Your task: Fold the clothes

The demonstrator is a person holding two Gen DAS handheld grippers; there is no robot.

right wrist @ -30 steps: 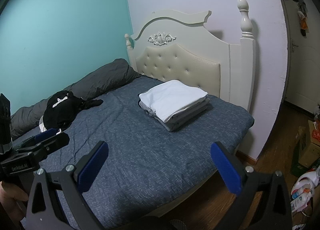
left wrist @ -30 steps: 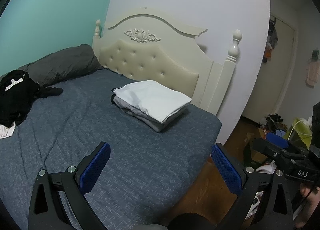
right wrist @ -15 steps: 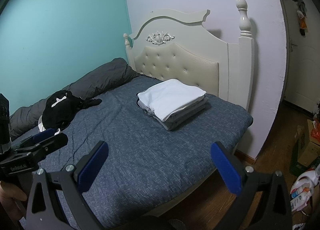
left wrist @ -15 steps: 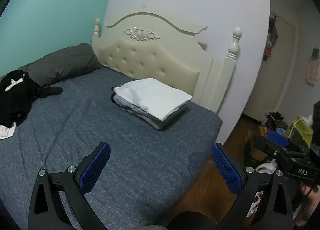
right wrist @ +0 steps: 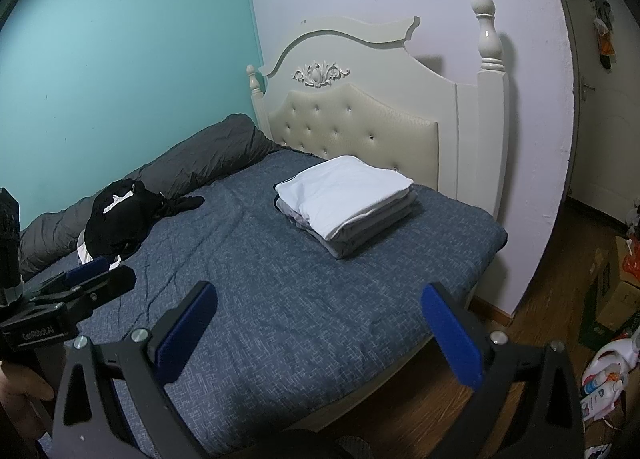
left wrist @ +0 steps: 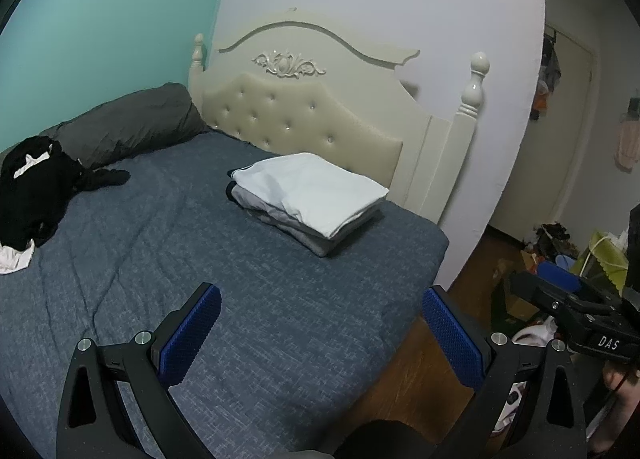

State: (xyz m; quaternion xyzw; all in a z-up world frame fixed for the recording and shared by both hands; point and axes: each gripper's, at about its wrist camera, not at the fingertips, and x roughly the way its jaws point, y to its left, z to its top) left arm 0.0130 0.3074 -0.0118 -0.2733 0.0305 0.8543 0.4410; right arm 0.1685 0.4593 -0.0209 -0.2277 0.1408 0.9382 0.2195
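Note:
A stack of folded clothes (left wrist: 312, 199) (right wrist: 346, 199), white on top and grey below, lies on the blue-grey bed (left wrist: 168, 259) (right wrist: 280, 279) near the headboard. A heap of black clothes (left wrist: 36, 191) (right wrist: 120, 219) with some white cloth lies at the left by the grey bolster. My left gripper (left wrist: 320, 323) hangs open over the bed's near corner with nothing between its blue pads. My right gripper (right wrist: 320, 319) is open too, empty, above the bed's near edge. Each gripper shows at the side of the other's view.
A cream tufted headboard (left wrist: 304, 119) with posts stands against the white wall. A long grey bolster (left wrist: 128, 127) runs along the teal wall. On the wooden floor at the right sit boxes, bags and bottles (right wrist: 608, 371). A door (left wrist: 560, 131) is at the far right.
Both grippers have pulled back slightly from the bed and stay open. The clothes have not moved.

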